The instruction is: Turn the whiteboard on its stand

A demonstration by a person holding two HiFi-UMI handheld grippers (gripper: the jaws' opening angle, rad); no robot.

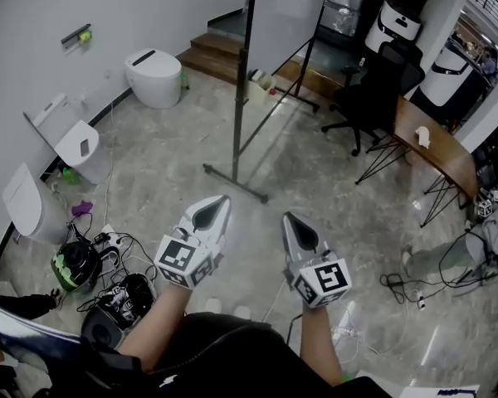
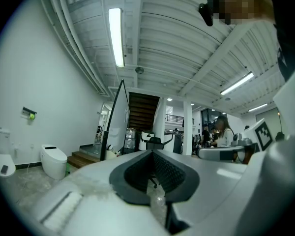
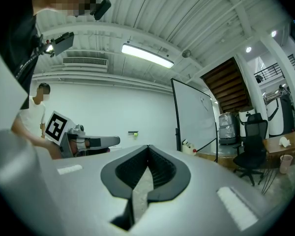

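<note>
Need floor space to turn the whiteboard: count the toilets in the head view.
3: far toilet by the steps, middle toilet nearer, near toilet at the picture's left edge. More may lie out of frame.

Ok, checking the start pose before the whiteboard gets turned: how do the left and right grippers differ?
The left gripper is held further forward in the head view than the right gripper. The left gripper leans right, the right gripper leans left, so their tips converge. The left gripper view shows the whiteboard nearly edge-on; the right gripper view shows its white face. Both are shut, empty and short of the whiteboard.
</note>
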